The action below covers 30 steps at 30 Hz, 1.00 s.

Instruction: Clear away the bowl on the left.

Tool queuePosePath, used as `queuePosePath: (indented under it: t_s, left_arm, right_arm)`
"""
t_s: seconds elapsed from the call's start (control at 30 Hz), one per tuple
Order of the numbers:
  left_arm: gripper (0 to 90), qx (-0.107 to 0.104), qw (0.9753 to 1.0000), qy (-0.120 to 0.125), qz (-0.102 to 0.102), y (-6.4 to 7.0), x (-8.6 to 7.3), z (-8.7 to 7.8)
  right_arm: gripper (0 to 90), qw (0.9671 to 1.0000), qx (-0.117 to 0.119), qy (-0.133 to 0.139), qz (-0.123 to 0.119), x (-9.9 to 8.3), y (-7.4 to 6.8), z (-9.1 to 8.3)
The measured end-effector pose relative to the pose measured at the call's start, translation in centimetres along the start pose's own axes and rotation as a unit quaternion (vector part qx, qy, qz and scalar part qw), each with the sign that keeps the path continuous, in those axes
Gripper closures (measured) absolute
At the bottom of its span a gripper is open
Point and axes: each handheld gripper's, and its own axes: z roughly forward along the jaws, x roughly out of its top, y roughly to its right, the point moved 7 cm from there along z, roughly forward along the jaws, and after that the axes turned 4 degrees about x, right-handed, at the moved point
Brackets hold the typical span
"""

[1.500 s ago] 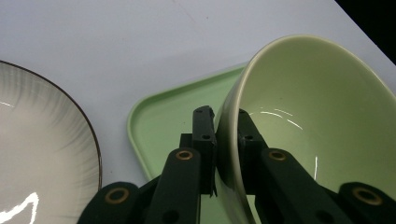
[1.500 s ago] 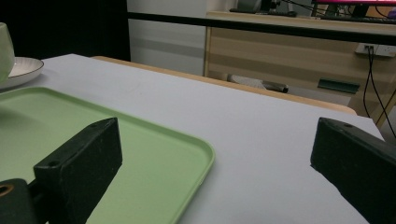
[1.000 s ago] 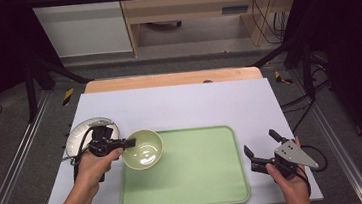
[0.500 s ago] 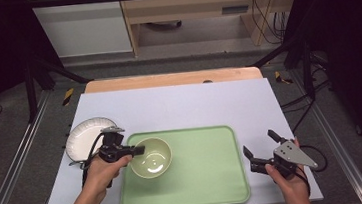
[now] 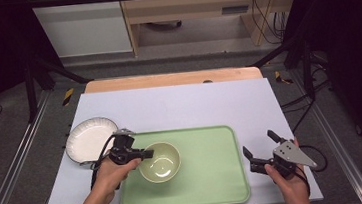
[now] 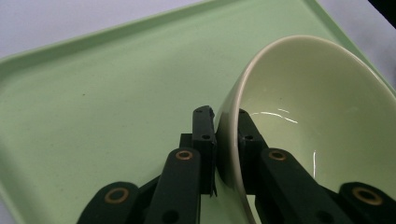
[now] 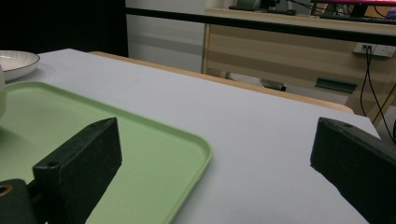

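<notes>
The tray (image 5: 211, 179) holds 1 bowl (image 5: 160, 162) in its left half; the bowl looks empty. A white plate (image 5: 89, 139) sits on the table (image 5: 194, 105) just left of the tray. Your left gripper (image 5: 141, 155) pinches the bowl's left rim, 1 jaw inside and 1 outside. Your right gripper (image 5: 260, 150) is wide open, holds nothing, and sits just beyond the tray's right edge. The tray's right half is bare.

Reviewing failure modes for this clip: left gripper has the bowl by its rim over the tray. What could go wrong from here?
1. The left gripper pinches only the thin rim of the green bowl; the glossy wall could slip or pivot between the jaws.
2. The bowl looks tilted, so opening now might let it rock on the green tray.
</notes>
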Motion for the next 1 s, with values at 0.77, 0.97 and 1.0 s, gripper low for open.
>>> queuePosePath:
  t_s: [0.77,0.97,1.0]
  left_arm:
    - [81.9,-0.006,0.9998,-0.017,0.012,1.3,0.3,2.0]
    - [81.9,-0.007,0.9998,-0.017,0.007,1.4,0.2,2.3]
    - [81.8,-0.006,0.9998,-0.018,0.008,1.4,0.1,2.5]
  right_arm:
    - [2.4,1.0,0.0,0.001,0.005,0.0,0.1,-0.1]
    - [2.4,1.0,0.0,0.0,0.006,0.0,0.1,-0.1]
    - [2.4,1.0,0.0,0.001,0.005,0.0,0.1,-0.1]
